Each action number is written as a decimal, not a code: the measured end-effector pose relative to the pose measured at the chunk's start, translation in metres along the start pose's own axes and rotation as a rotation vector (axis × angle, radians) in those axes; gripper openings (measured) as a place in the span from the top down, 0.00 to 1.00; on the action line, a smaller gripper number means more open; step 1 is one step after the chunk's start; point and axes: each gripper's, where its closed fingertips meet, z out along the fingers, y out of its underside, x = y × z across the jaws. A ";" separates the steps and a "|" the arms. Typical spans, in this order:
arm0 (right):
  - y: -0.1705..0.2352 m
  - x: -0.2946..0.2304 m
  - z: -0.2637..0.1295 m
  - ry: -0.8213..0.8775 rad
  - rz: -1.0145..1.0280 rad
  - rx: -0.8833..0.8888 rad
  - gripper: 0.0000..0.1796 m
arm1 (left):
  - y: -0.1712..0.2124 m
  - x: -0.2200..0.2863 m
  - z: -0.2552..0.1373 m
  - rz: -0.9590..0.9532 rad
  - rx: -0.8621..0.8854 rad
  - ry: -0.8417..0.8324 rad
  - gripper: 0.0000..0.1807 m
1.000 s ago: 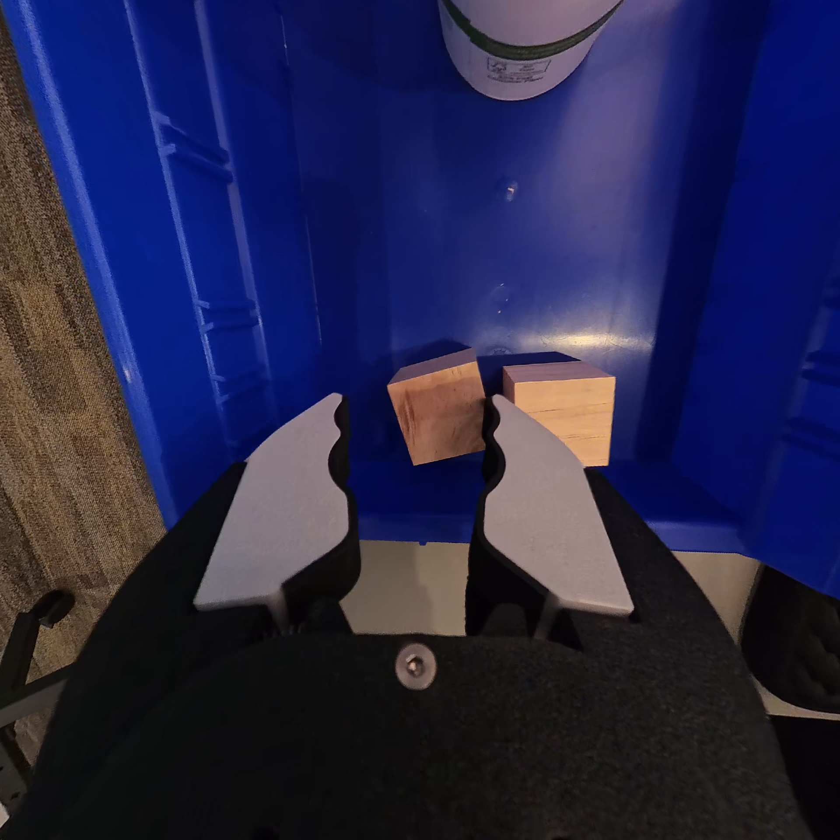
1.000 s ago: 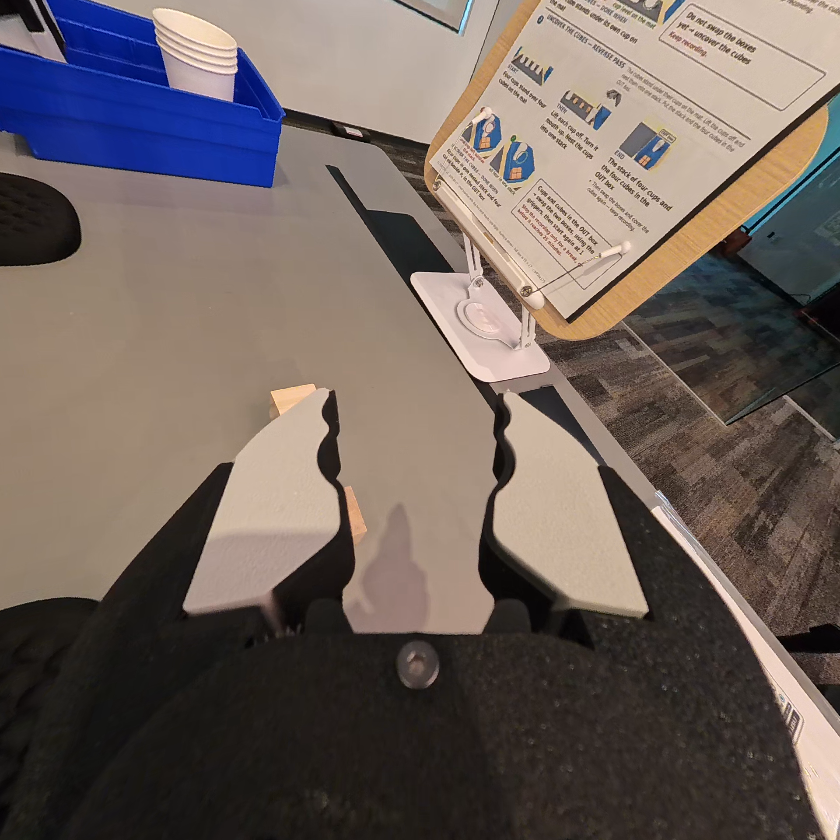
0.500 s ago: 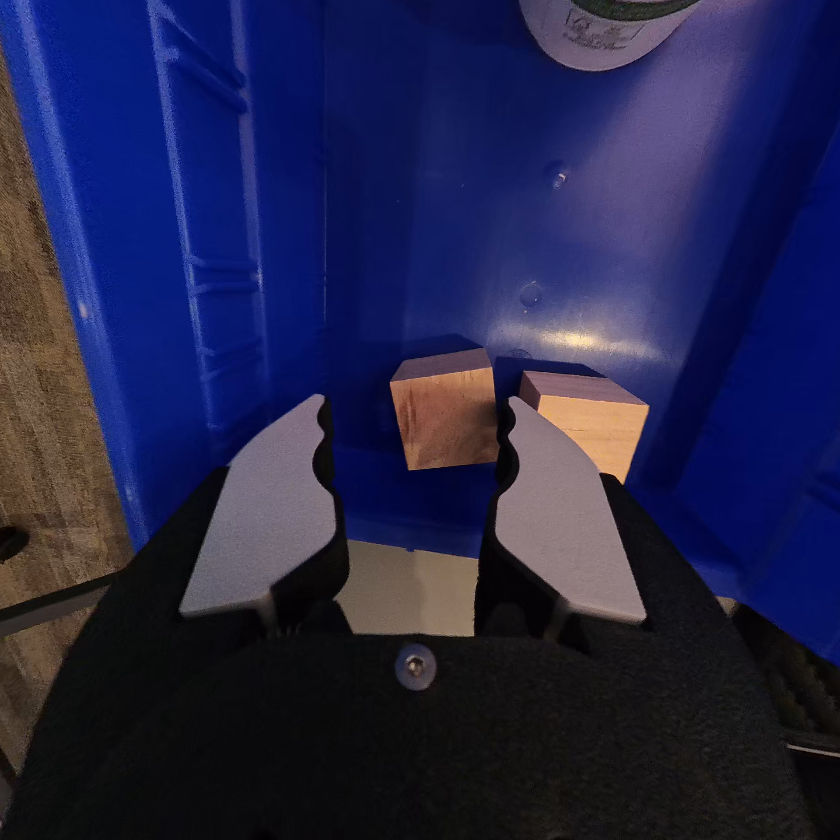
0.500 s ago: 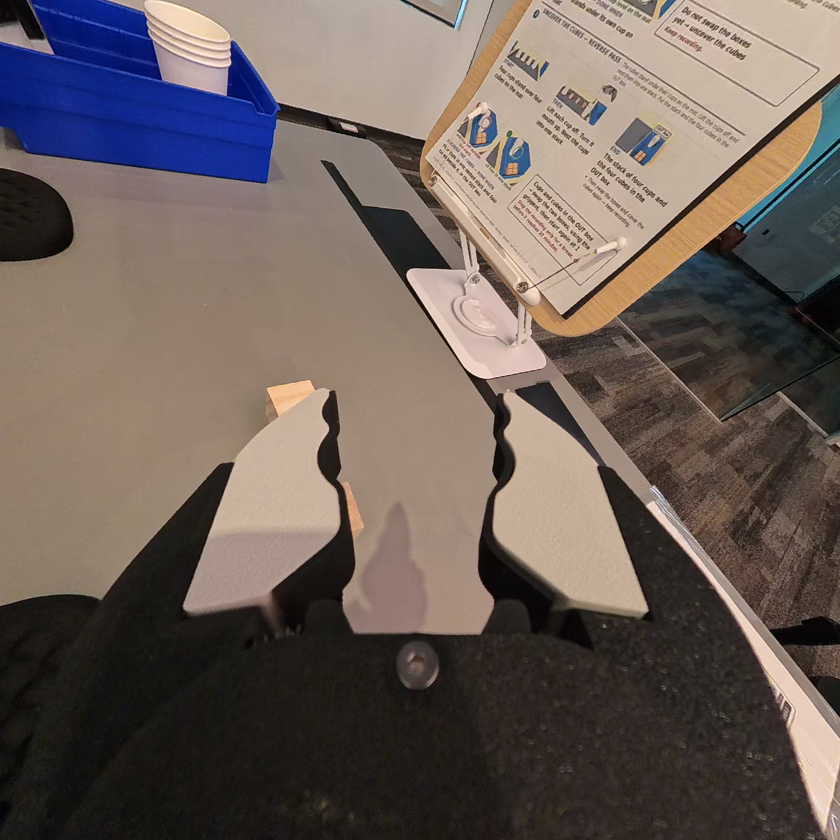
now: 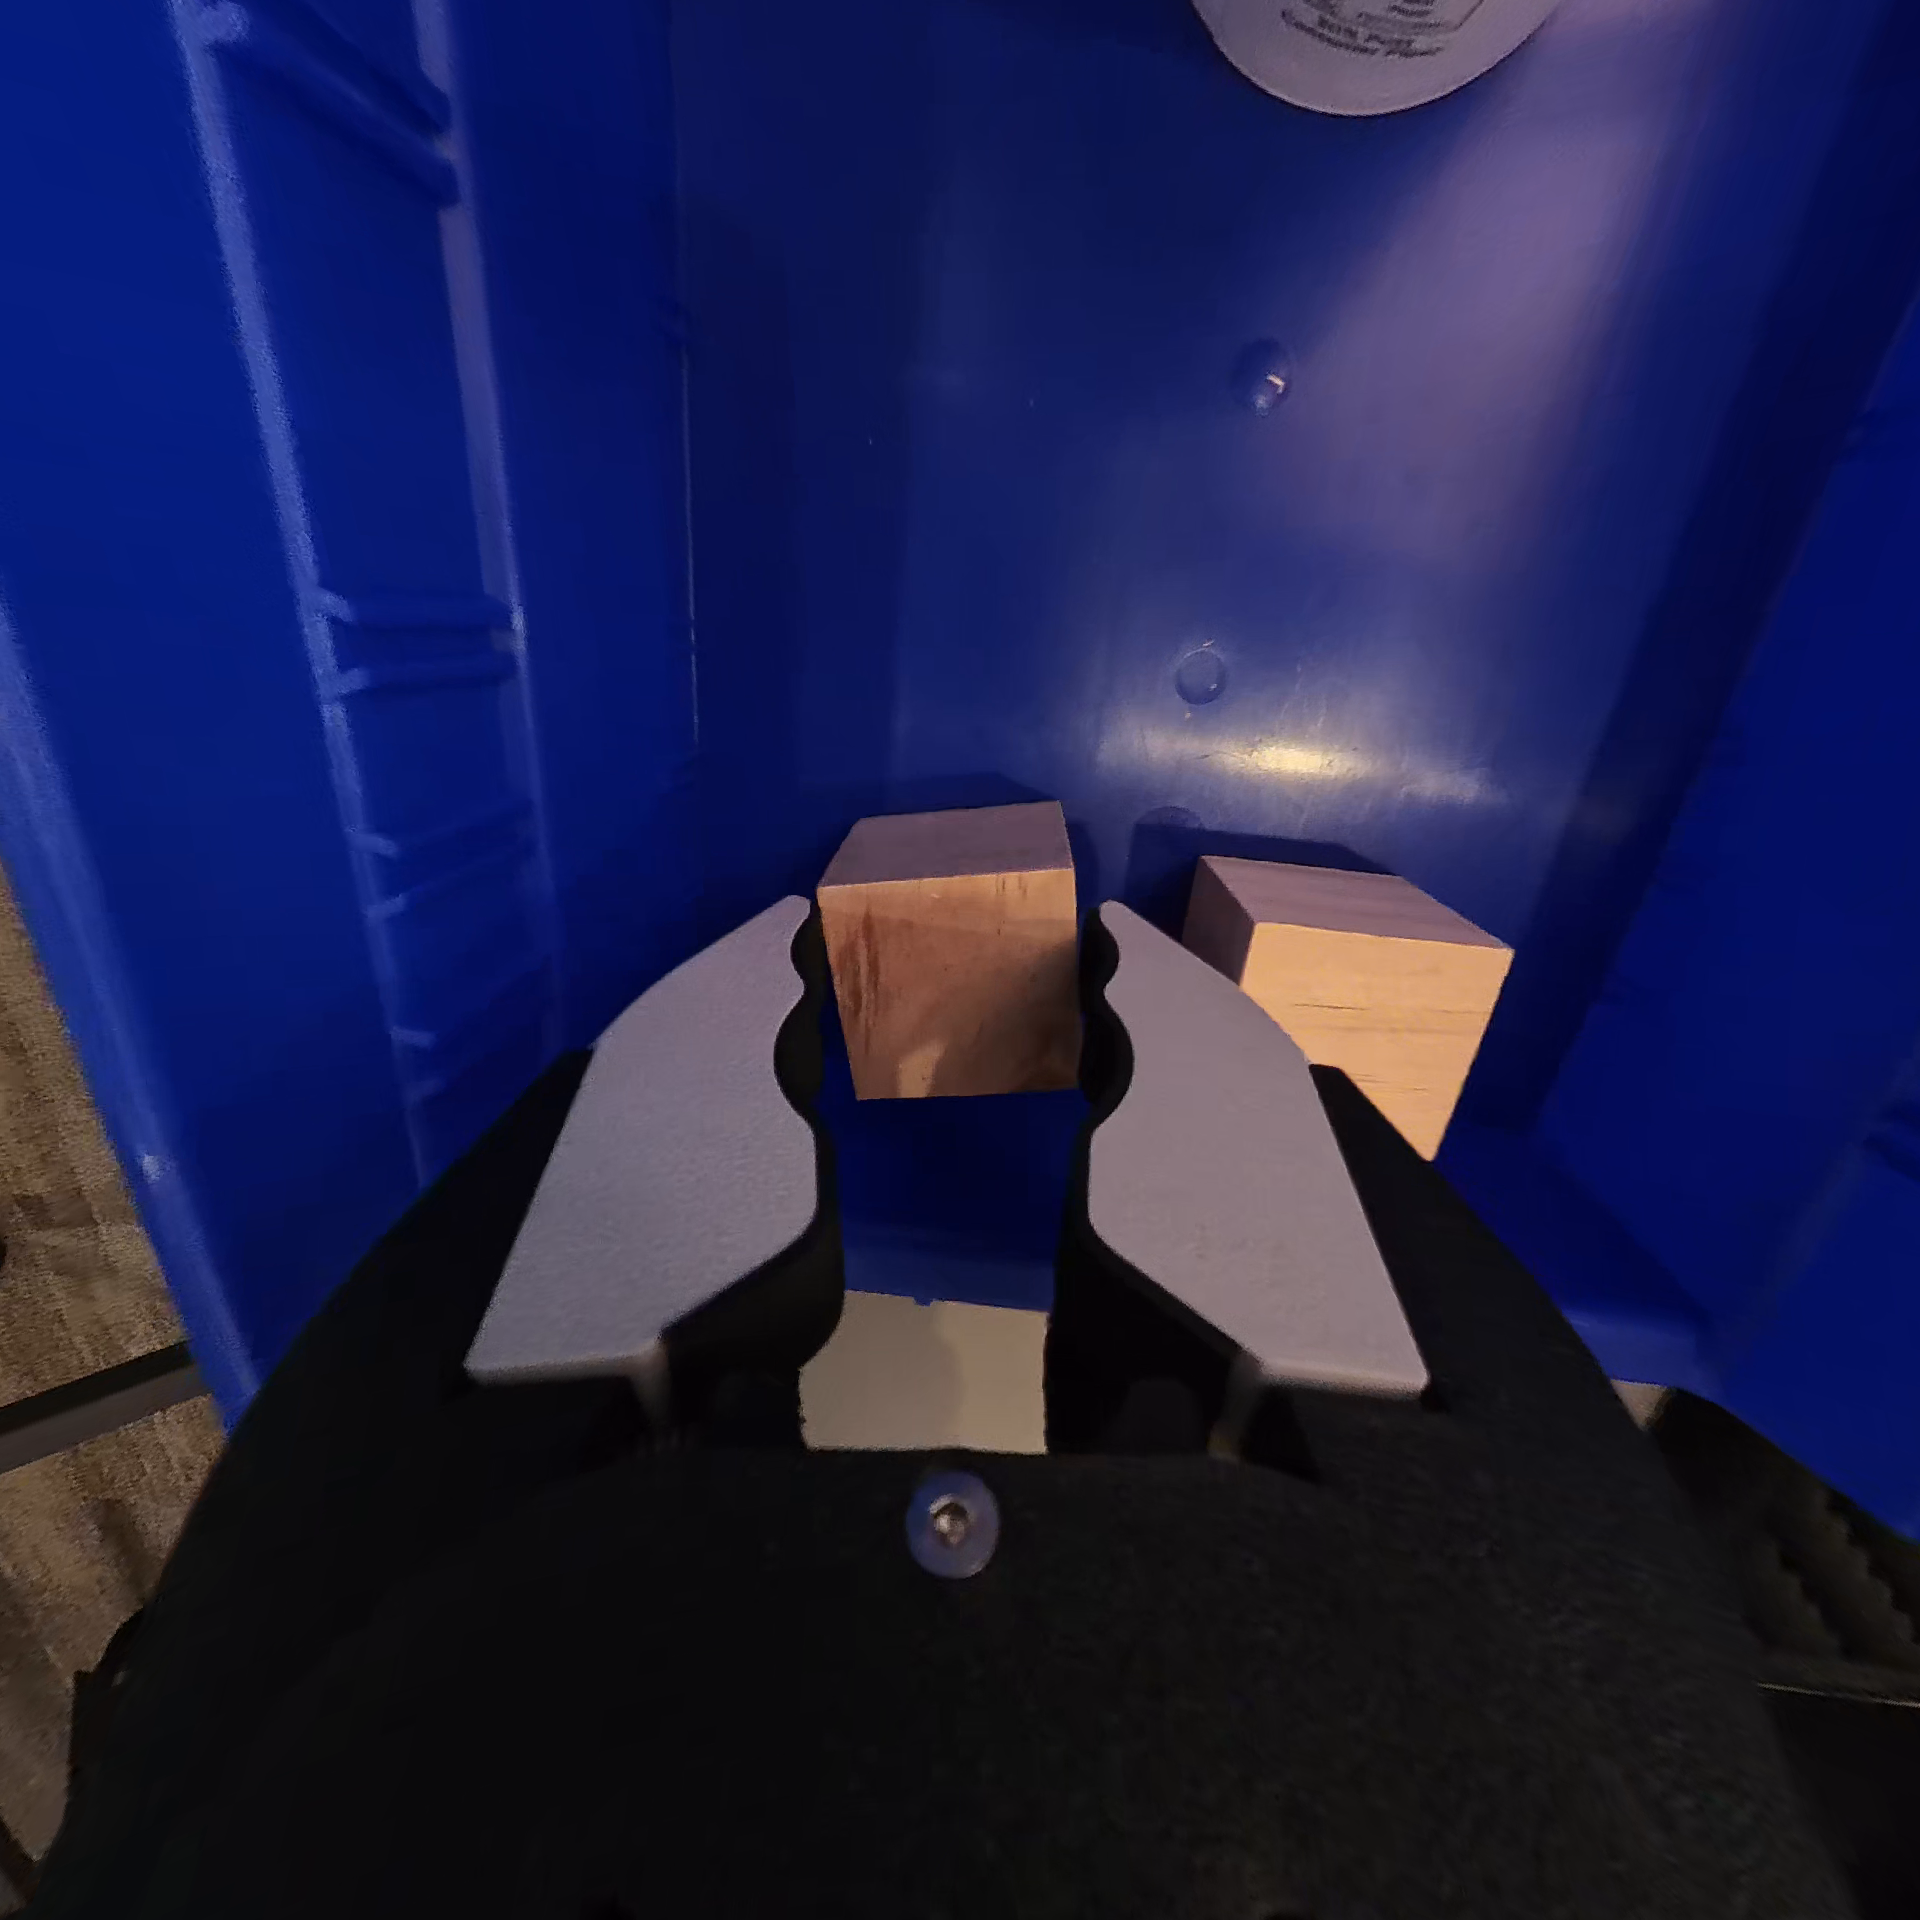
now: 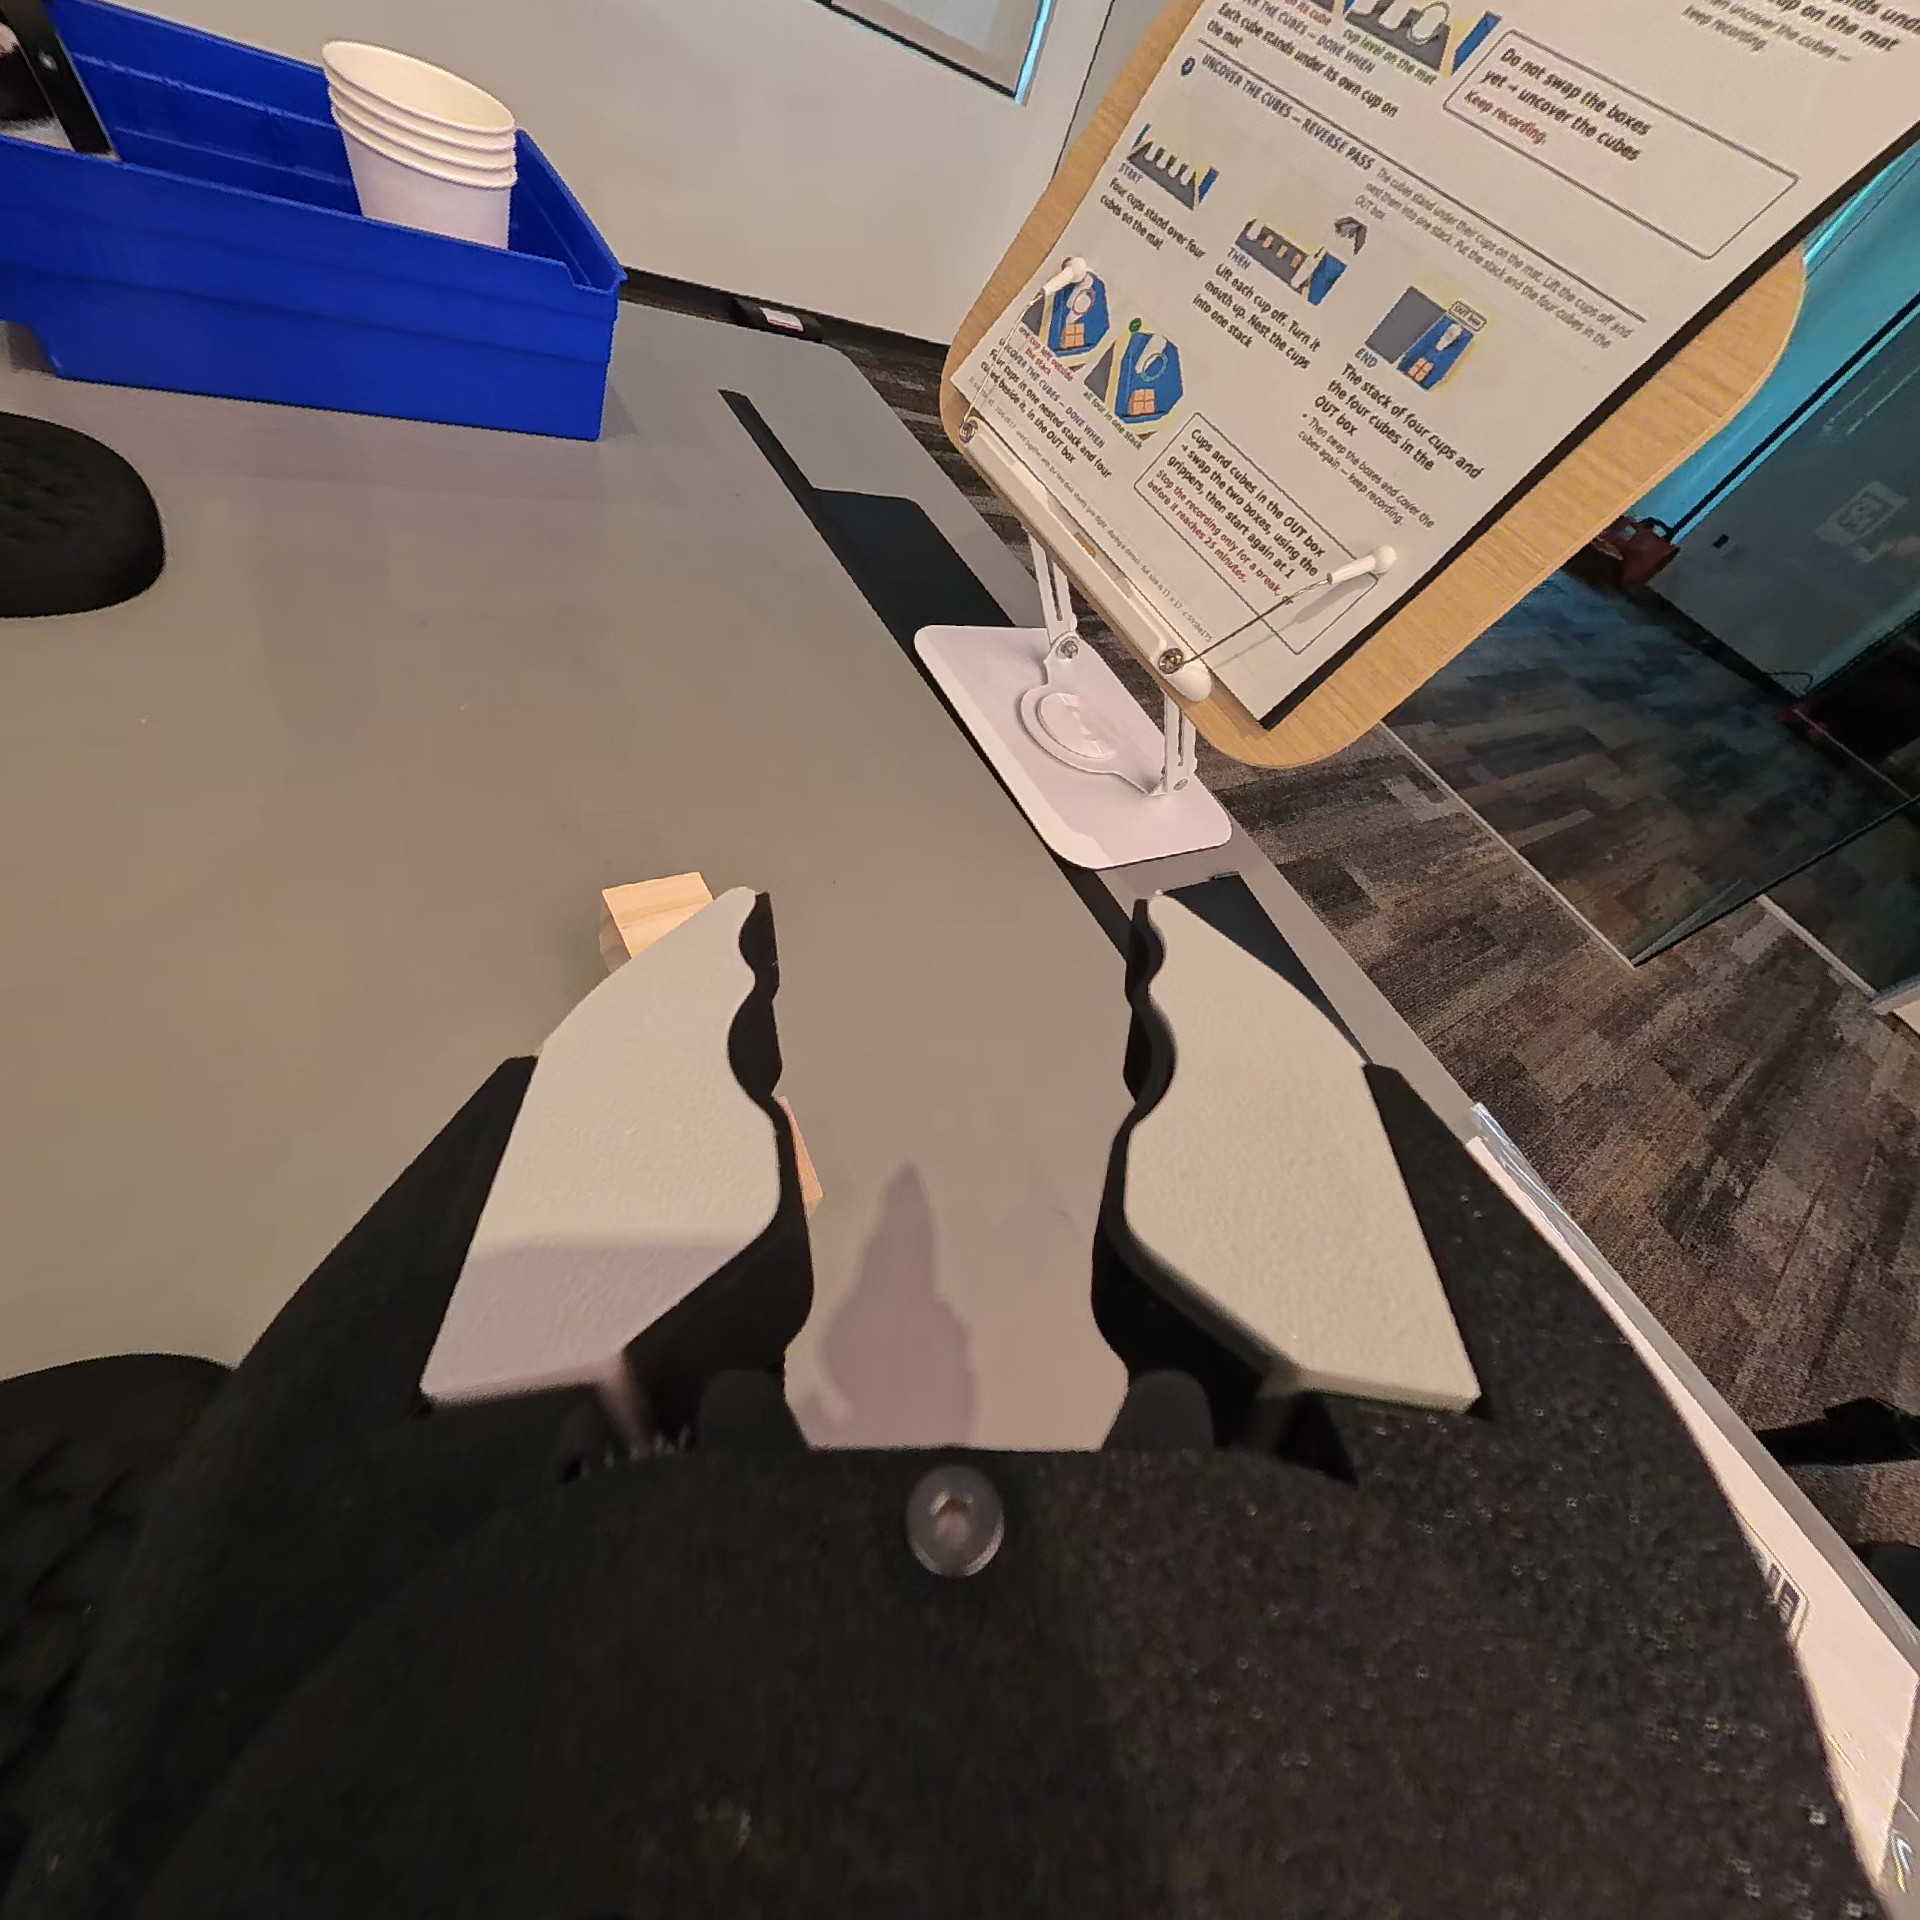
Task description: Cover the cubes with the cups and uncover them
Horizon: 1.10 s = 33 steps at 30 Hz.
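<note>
A: Your left claw [image 5: 945, 997] sits deep in the blue bin [image 5: 312, 623], its fingers [image 5: 717, 1132] flanking the nearer wooden cube [image 5: 951, 987]. They look just against its sides, but I can't tell whether you've truly clamped it.

B: The second cube [image 5: 1351, 997] stands just beside, to the right. If your right finger drifts outward, you nudge it.

A: Agreed. And if you lift with a loose grip, that cube could slip and tumble back into the bin.

B: Your right claw [image 6: 951, 935] hangs over the grey bench [image 6: 416, 727], spread wide, carrying nothing. Another cube [image 6: 649, 914] peeks out from behind its left finger; sweep left and you knock it.

A: The stack of white cups [image 6: 431, 156] waits upright in the far blue bin [image 6: 312, 332], well apart from both claws.
</note>
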 end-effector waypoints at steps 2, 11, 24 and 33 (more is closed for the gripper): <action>0.000 0.001 -0.002 0.004 0.001 0.004 0.64 | -0.004 -0.003 -0.008 0.021 0.022 -0.005 0.74; 0.002 0.004 -0.004 0.019 0.004 -0.002 0.64 | -0.077 0.025 -0.154 0.194 0.288 -0.042 0.75; 0.004 0.007 -0.009 0.030 0.014 0.010 0.64 | -0.091 0.365 -0.144 1.260 0.347 0.298 0.75; 0.004 0.010 -0.015 0.040 0.026 0.033 0.65 | -0.076 0.434 -0.048 1.558 0.153 0.235 0.75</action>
